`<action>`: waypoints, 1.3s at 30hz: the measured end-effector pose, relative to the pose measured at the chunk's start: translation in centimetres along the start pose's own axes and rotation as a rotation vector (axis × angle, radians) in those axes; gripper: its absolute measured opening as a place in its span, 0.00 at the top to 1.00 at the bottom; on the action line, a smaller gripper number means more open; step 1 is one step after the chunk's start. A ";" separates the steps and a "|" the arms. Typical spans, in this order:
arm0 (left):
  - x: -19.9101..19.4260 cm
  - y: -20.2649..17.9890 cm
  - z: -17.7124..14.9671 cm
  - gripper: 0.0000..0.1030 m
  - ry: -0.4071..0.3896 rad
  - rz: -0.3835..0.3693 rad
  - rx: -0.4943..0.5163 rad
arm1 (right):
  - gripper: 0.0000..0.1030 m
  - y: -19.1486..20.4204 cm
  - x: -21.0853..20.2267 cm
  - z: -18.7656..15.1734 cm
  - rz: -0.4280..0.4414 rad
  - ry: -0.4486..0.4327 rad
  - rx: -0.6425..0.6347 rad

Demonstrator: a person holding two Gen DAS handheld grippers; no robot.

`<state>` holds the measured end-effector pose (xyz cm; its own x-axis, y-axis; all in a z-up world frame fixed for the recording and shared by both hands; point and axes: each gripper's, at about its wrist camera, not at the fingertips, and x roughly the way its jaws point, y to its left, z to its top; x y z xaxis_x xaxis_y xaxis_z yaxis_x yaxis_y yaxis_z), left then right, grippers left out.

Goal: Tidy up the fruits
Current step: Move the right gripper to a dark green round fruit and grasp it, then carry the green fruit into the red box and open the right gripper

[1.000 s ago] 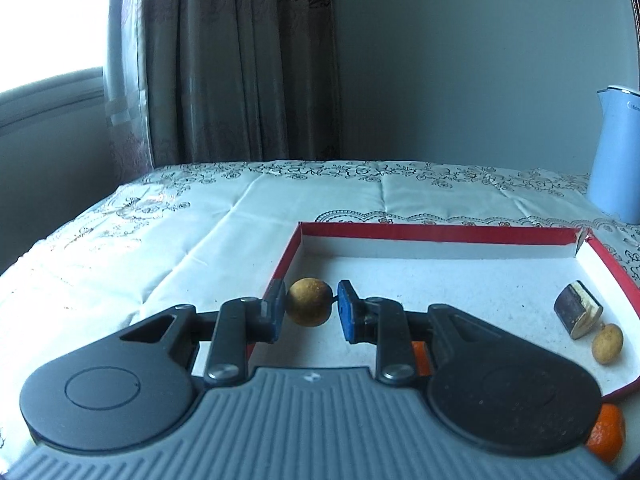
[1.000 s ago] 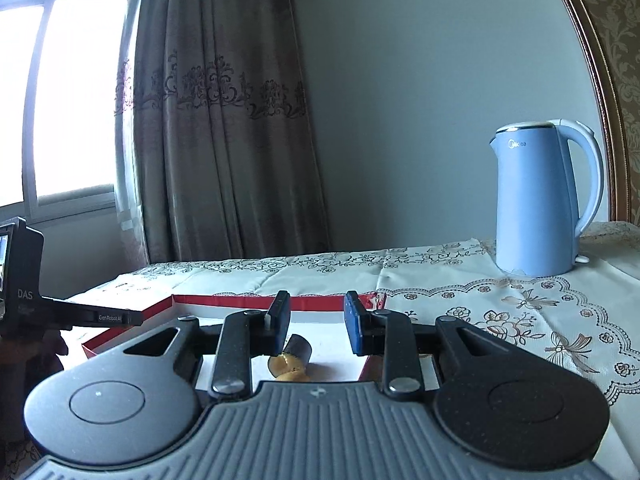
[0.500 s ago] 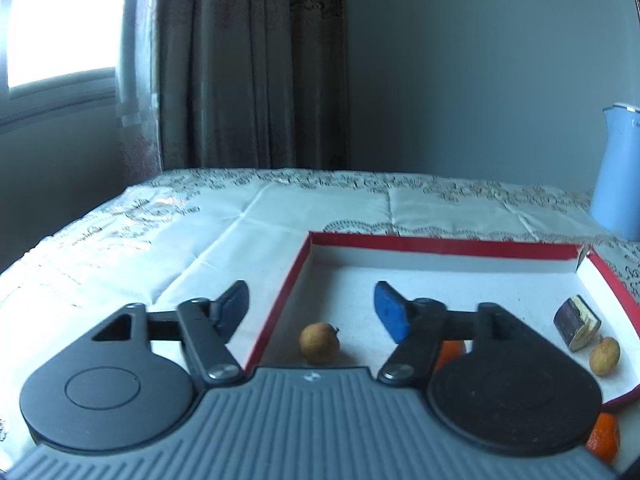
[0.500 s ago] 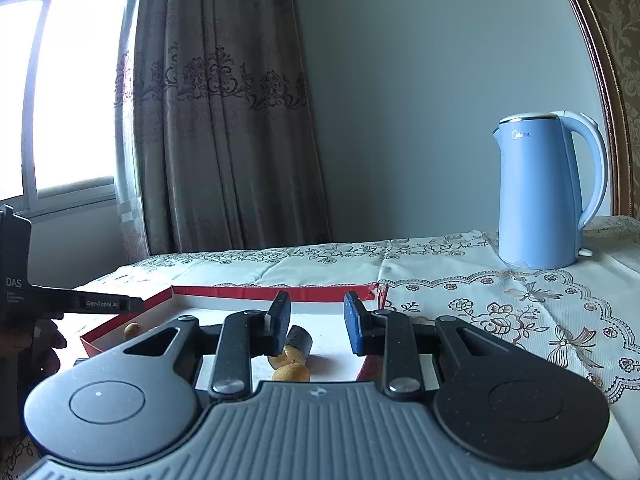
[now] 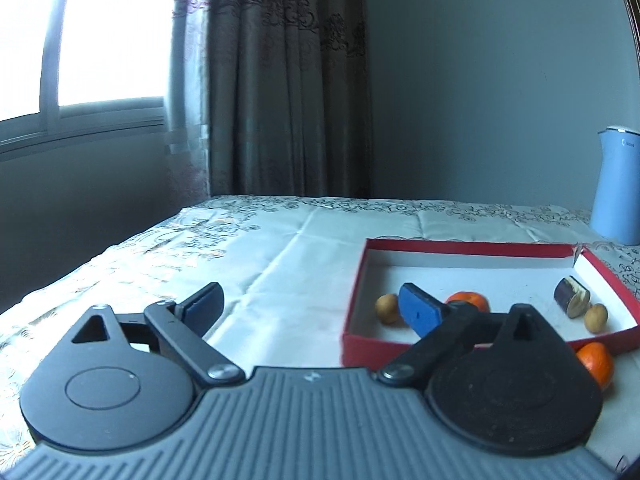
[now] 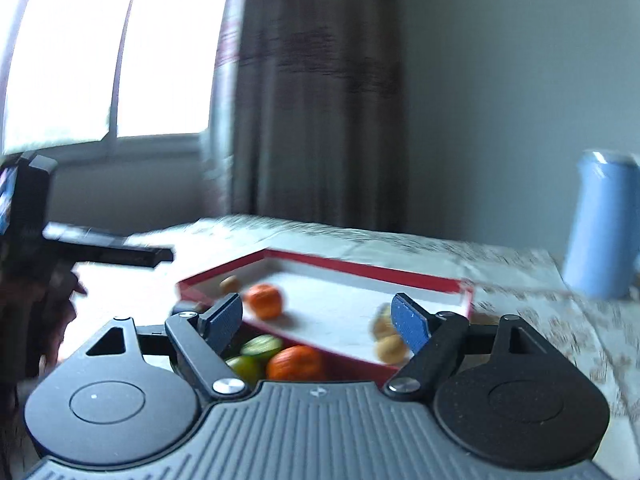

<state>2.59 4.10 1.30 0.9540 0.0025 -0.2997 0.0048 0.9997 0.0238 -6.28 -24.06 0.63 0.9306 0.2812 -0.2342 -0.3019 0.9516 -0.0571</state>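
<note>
Both grippers empty and spread wide, fruit lying in the red box.

My left gripper had just been opening, with nothing between its jaws; it stood wide and pointed a little downward over the tablecloth, just outside the left wall of the red box. The small brown fruit lay inside near the box's near-left corner, beside an orange, I judged because that was where I wanted it sorted. Another brown fruit and a dark cut piece sat by the right wall, and one orange remained outside the near edge. My right gripper had also just been opening, wide and empty, tilted slightly down toward the box, where green fruit waited outside the near wall.
</note>
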 end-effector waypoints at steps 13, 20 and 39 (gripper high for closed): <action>0.7 2.6 -0.9 0.06 0.042 0.016 -0.113 | 0.49 5.6 5.5 -1.2 0.078 0.284 -0.115; 0.4 1.5 -1.0 0.05 0.013 -0.002 -0.054 | 0.60 5.2 7.7 -1.4 0.079 0.350 -0.076; 0.8 1.3 -1.0 0.04 0.036 0.001 -0.037 | 0.69 3.7 4.8 1.5 0.081 0.206 0.007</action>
<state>3.04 5.44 0.10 0.9428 0.0040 -0.3334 -0.0082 0.9999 -0.0113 -2.60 -19.01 0.75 0.8414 0.3257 -0.4313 -0.3713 0.9282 -0.0234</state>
